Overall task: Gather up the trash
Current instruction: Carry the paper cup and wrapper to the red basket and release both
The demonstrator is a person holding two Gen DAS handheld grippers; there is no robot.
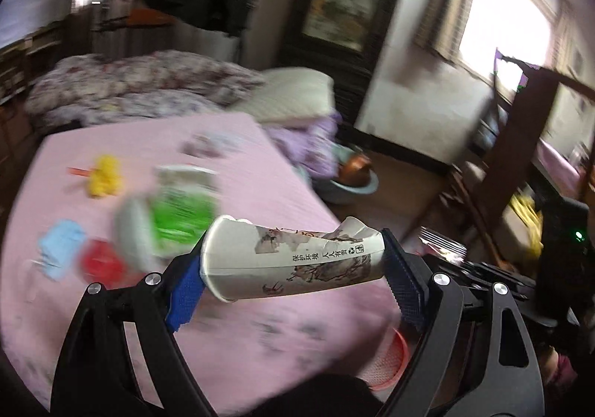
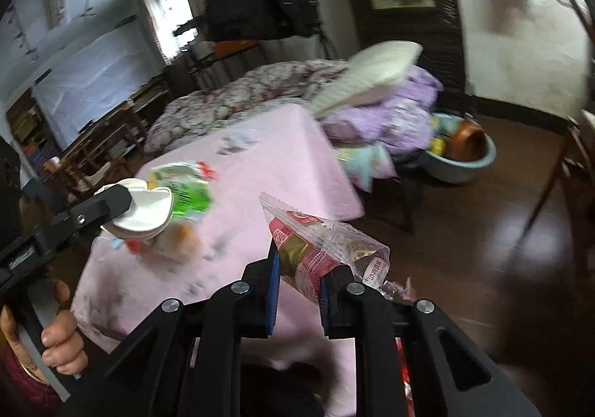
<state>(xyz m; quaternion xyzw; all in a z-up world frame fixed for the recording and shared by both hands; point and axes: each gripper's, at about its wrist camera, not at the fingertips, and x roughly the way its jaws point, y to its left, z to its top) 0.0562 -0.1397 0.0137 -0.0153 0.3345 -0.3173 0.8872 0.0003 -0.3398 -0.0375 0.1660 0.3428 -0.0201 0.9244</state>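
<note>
Left gripper (image 1: 293, 268): fingers clamped on crushed paper cup (image 1: 293, 261), held sideways above pink bed sheet (image 1: 260, 164).
Right gripper (image 2: 297, 290): fingers closed on clear snack wrapper (image 2: 316, 249), raised over bed edge.
Bed: green packet (image 1: 178, 212), yellow scrap (image 1: 106, 175), red piece (image 1: 100, 261), blue piece (image 1: 61, 246), all blurred.
Floor: blue basin (image 2: 465, 164).
</note>
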